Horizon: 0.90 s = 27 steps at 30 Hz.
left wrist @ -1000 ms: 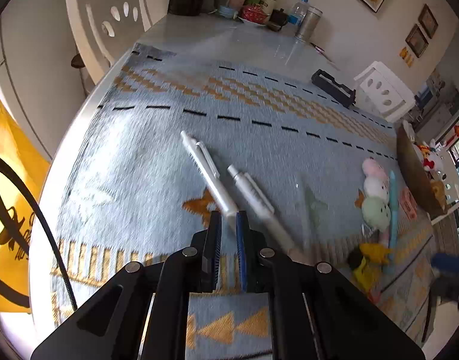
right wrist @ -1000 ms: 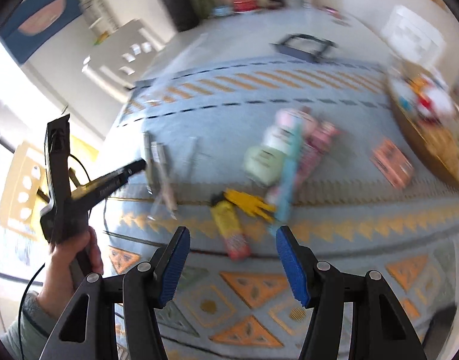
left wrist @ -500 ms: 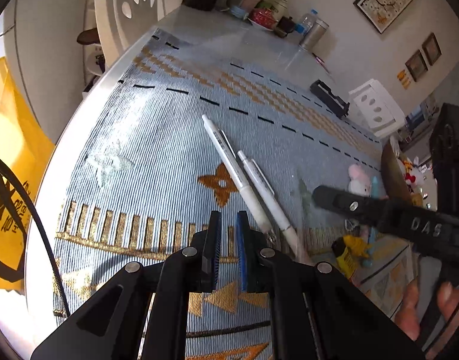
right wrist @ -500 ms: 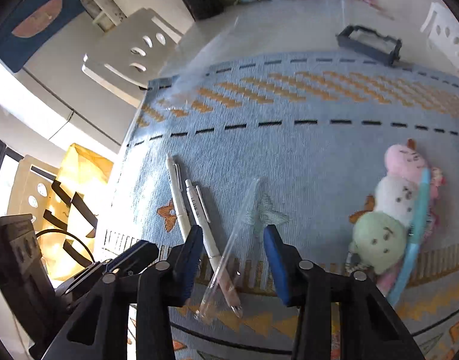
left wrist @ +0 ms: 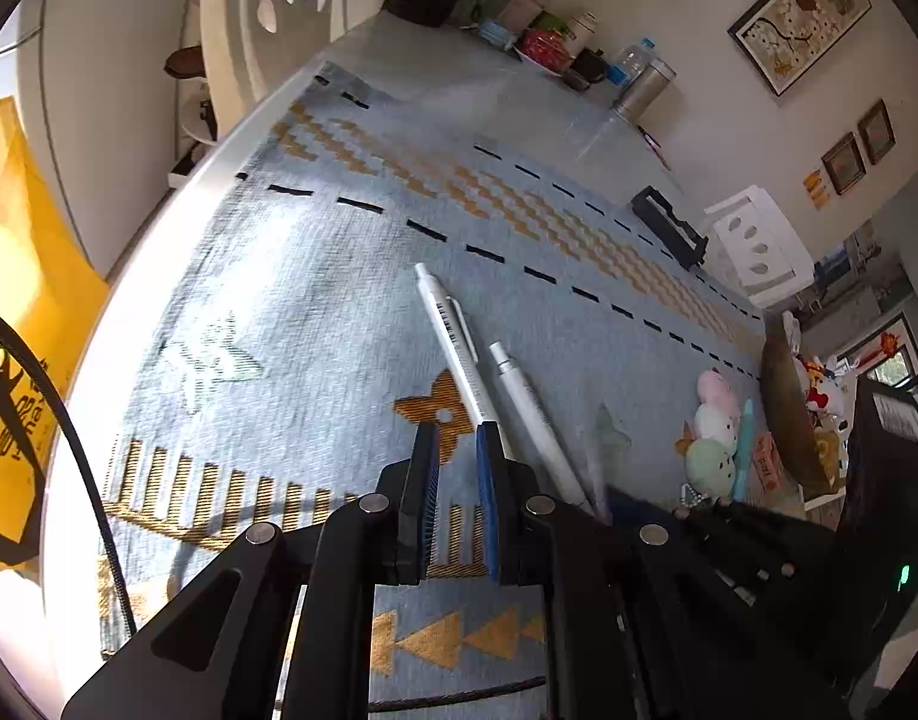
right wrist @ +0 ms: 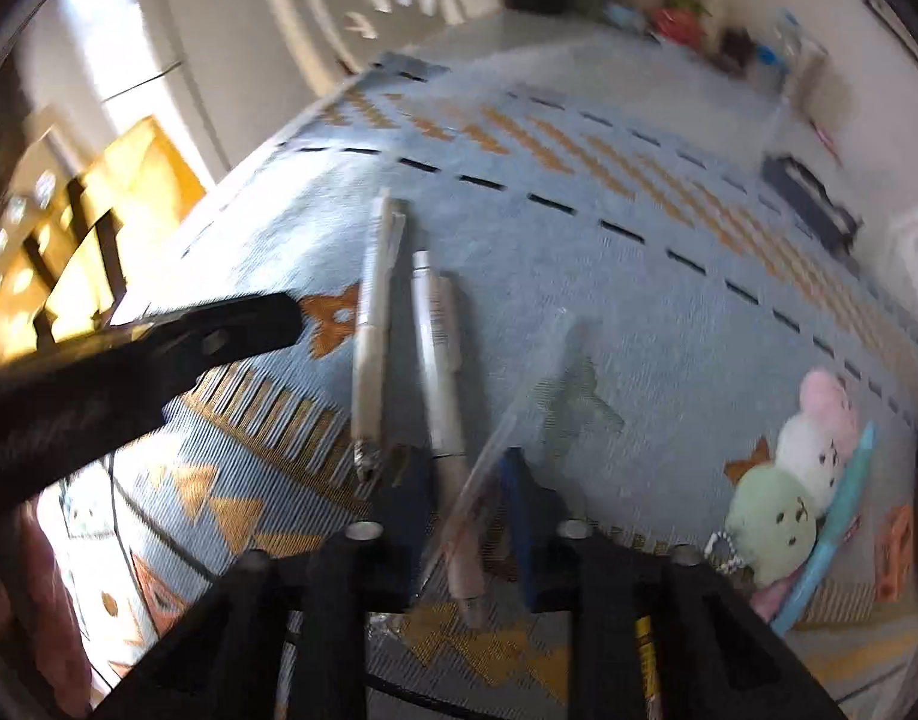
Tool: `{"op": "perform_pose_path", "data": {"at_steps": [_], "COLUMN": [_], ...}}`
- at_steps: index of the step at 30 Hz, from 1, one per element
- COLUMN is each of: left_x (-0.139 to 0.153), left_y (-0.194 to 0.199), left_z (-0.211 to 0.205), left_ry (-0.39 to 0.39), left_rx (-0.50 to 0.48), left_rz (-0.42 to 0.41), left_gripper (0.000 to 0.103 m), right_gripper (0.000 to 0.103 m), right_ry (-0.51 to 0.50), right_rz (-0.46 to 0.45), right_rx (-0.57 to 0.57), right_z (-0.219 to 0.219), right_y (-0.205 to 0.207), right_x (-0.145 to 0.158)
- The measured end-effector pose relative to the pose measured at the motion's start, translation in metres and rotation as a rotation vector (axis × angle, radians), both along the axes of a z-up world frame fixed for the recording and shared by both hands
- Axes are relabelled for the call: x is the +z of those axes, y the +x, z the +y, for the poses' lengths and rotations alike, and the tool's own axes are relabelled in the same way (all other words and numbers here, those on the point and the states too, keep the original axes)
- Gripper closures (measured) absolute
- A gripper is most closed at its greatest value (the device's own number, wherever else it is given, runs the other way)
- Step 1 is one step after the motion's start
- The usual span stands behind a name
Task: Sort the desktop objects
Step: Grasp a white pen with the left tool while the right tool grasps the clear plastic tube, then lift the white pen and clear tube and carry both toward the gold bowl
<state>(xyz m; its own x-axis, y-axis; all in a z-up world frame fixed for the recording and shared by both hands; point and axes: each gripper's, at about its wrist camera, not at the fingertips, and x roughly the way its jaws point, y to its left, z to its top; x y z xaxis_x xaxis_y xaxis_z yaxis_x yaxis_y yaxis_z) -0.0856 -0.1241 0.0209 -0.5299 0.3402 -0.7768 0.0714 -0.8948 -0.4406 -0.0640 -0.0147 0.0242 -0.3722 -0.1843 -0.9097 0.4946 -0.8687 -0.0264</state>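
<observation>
Two grippers are working over a bench (left wrist: 159, 240) covered with a blue patterned cloth (left wrist: 315, 312). In the left wrist view, the left gripper (left wrist: 456, 438) is sitting low centre of the frame with its jaws together and nothing between them, hovering just beside the lower end of a white pen (left wrist: 453, 336). A second, greyish pen (left wrist: 528, 402) is lying right next to it, both slanting toward the upper left.

In the right wrist view things are getting blurry. The right gripper (right wrist: 465, 480) is at the bottom centre, and its jaws are closing around a clear thin pen (right wrist: 519, 396) that's running diagonally up to the right; the grey pen (right wrist: 438, 360) is also passing into that gap. Can't tell for sure whether the pads are already pressing on either one. The white pen (right wrist: 372, 336) is lying just left of them.

Over at the right edge of that frame, three plush blobs (pink, white, green) (right wrist: 795, 468) are clustered together with a light blue pen (right wrist: 837, 510) lying against them. A black tray-like thing (left wrist: 669, 228) is sitting far off toward the upper right of the left view.
</observation>
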Motion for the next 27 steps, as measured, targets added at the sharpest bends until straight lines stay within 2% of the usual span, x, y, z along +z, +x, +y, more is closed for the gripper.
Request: {"op": "perform_pose_path", "data": {"at_steps": [3, 5, 7, 8, 10, 12, 14, 15, 16, 17, 19, 27], "left_x": [-0.001, -0.003, -0.009, -0.009, -0.008, -0.008, -0.009, -0.010, -0.009, -0.009, -0.007, 0.032], "left_y": [-0.008, -0.014, -0.021, -0.022, -0.024, -0.026, -0.026, -0.026, -0.026, -0.026, -0.022, 0.014], "left_z": [0.012, 0.022, 0.030, 0.034, 0.043, 0.055, 0.065, 0.068, 0.067, 0.062, 0.054, 0.055], "left_ry": [-0.021, -0.075, -0.126, -0.152, -0.203, -0.247, -0.316, -0.336, -0.323, -0.280, -0.231, -0.213], "left_rx": [-0.026, -0.032, -0.036, -0.030, -0.020, -0.033, -0.049, -0.063, -0.083, -0.097, -0.116, -0.165], "left_rz": [-0.005, -0.010, -0.040, -0.028, -0.013, 0.012, 0.036, 0.049, 0.056, 0.054, 0.063, 0.129], "left_gripper": [0.089, 0.086, 0.083, 0.080, 0.065, 0.058, 0.059, 0.077, 0.091, 0.094, 0.095, 0.095], "right_gripper": [0.092, 0.092, 0.092, 0.092, 0.092, 0.092, 0.092, 0.092, 0.092, 0.092, 0.092, 0.092], "right_ry": [-0.013, -0.047, -0.059, -0.067, -0.077, -0.092, -0.111, -0.122, -0.130, -0.143, -0.163, -0.291], "right_rz": [-0.008, -0.019, -0.027, -0.038, -0.046, -0.049, -0.055, -0.054, -0.050, -0.045, -0.035, -0.015], "right_rx": [-0.032, -0.112, -0.149, -0.158, -0.168, -0.173, -0.184, -0.189, -0.193, -0.195, -0.198, -0.251], "right_z": [0.012, 0.032, 0.042, 0.047, 0.051, 0.052, 0.054, 0.055, 0.055, 0.057, 0.059, 0.088], "right_y": [0.000, -0.004, -0.008, -0.011, -0.013, -0.013, -0.009, -0.007, -0.006, -0.004, 0.000, 0.012], "right_x": [0.002, 0.004, 0.003, 0.002, 0.002, 0.004, 0.005, 0.007, 0.010, 0.013, 0.020, 0.058]}}
